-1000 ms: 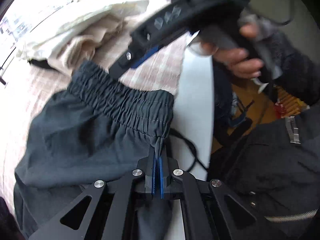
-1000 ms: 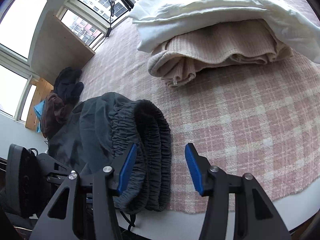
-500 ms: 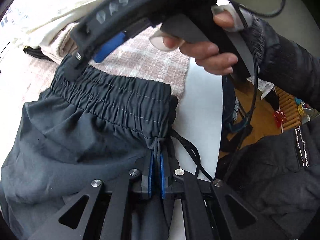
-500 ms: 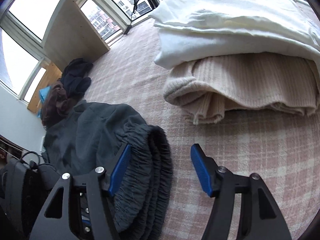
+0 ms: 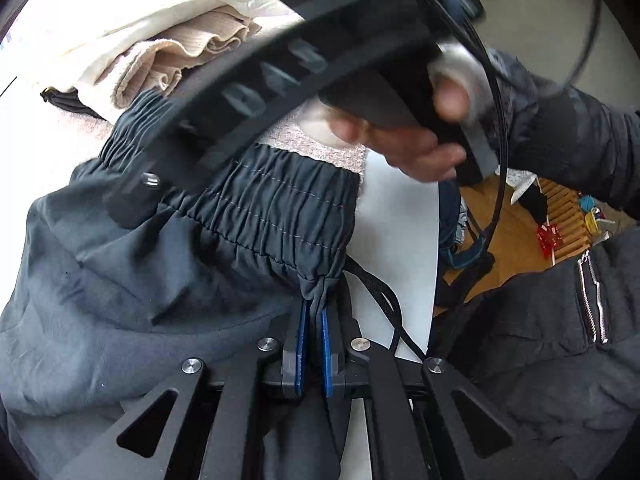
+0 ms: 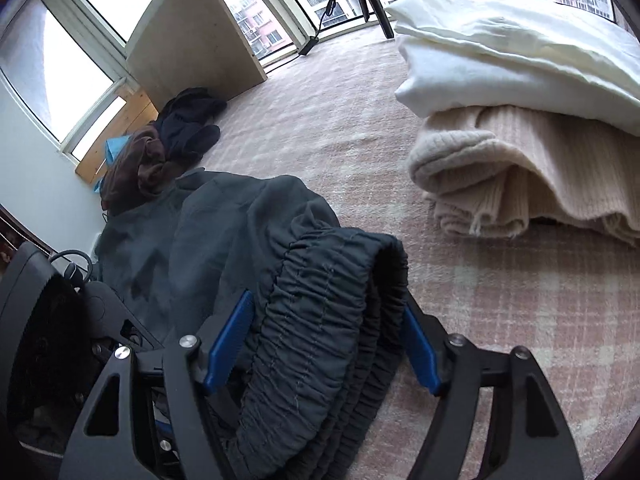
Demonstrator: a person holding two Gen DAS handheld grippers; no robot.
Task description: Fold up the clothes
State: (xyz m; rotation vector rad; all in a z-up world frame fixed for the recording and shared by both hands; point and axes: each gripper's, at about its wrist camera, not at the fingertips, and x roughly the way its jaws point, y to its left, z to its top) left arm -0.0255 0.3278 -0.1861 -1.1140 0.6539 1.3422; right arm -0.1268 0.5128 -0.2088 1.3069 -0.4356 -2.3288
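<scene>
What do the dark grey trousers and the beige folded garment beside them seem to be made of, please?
The dark grey trousers with the gathered waistband look like thin, matte woven fabric, possibly synthetic: fine creases, stitched elastic. The beige folded garment looks like ribbed knit, likely wool or acrylic: ridges, fuzzy edges.

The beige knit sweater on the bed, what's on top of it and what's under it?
A folded white blanket lies on the beige knit sweater. Under it the pink plaid bedcover shows; a dark edge peeks out, otherwise covered.

Right tongs (image 5: 132, 196) motion-blurred across left wrist view; fingertips hidden against the trousers (image 5: 168, 280). Trouser legs cut off by frame edge. Waistband (image 6: 332, 336) covers the pad faces in right wrist view, contact not discernible. Dark clothes heap (image 6: 160, 152) too small to identify.
</scene>
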